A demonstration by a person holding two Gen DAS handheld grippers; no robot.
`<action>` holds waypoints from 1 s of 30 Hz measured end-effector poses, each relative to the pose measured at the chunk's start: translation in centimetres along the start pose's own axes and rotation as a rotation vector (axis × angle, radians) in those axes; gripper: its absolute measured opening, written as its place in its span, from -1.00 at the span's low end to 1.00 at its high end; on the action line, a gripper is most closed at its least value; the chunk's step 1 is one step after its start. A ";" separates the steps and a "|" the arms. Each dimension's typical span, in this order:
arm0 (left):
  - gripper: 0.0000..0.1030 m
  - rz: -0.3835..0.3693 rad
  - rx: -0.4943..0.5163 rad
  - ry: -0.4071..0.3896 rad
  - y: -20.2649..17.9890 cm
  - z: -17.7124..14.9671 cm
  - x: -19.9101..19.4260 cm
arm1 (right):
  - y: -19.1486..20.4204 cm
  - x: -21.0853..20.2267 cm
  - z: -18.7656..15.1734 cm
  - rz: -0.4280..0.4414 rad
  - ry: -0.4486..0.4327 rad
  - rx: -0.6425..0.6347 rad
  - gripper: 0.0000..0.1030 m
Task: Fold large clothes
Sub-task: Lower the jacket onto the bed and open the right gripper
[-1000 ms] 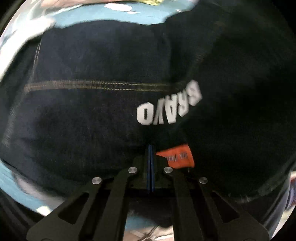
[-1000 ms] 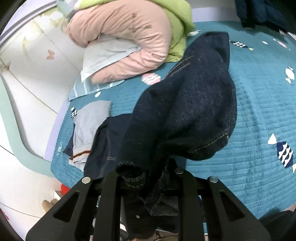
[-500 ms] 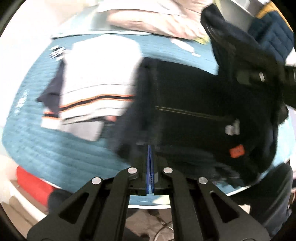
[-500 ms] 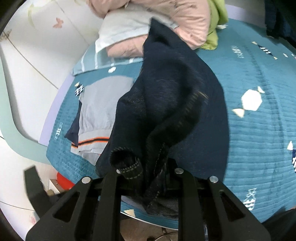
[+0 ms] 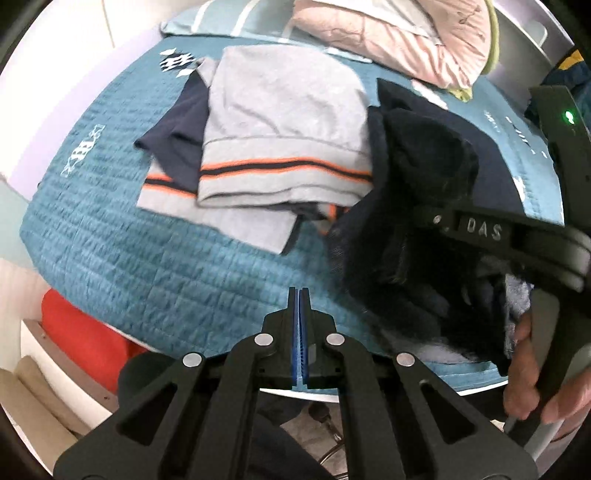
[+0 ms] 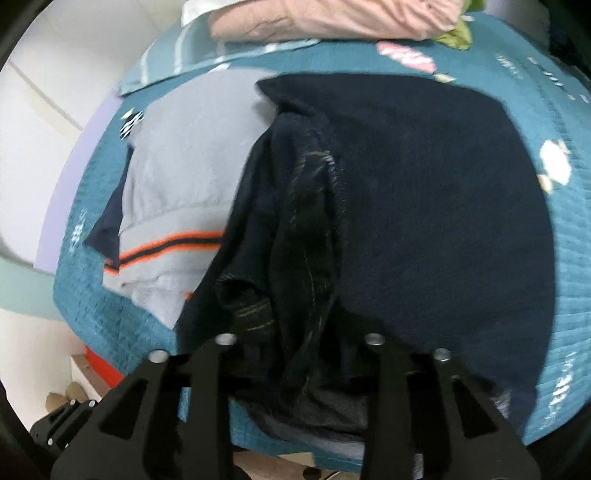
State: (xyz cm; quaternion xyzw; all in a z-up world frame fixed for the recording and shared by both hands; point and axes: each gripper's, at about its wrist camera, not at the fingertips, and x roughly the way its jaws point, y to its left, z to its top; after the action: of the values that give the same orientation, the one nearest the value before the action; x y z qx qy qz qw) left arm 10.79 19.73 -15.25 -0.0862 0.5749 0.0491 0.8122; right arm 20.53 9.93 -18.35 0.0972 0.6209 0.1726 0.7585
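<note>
Dark blue jeans (image 6: 406, 206) lie on the teal quilt (image 6: 122, 325), with a bunched fold rising toward the right gripper. My right gripper (image 6: 299, 354) is shut on that bunched denim near the bed's front edge. The jeans also show at the right of the left wrist view (image 5: 424, 206), with the right gripper's black body (image 5: 517, 236) and a hand above them. My left gripper (image 5: 299, 295) is shut and empty, its blue pads pressed together over the quilt (image 5: 166, 266), left of the jeans.
A folded grey shirt with orange and navy stripes (image 5: 280, 122) lies left of the jeans, over a navy garment (image 5: 177, 122). A pink duvet (image 5: 399, 33) and pillow lie at the bed's far end. A red thing (image 5: 77, 332) sits below the bed edge.
My left gripper has let go of the jeans and pulled back left, off the garment. The right gripper has brought the raised jeans down onto the quilt, still holding them.
</note>
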 end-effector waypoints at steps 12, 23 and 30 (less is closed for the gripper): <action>-0.92 0.009 -0.033 -0.040 -0.8 0.6 -2.6 | -2.3 -4.2 -2.9 0.323 0.124 0.025 -0.05; -0.92 -0.144 0.068 0.144 -10.0 0.6 4.1 | -12.7 -5.9 -3.7 -0.038 0.225 0.183 -0.29; -0.94 -0.086 0.028 0.235 -8.6 -1.5 6.0 | -11.7 -6.7 -5.8 -0.062 0.268 0.187 -0.51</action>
State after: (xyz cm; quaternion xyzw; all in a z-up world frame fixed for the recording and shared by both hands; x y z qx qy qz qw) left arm 12.94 10.89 -20.68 -0.1048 0.6625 -0.0043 0.7417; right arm 15.37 -3.80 -17.68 0.1239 0.7327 0.1020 0.6614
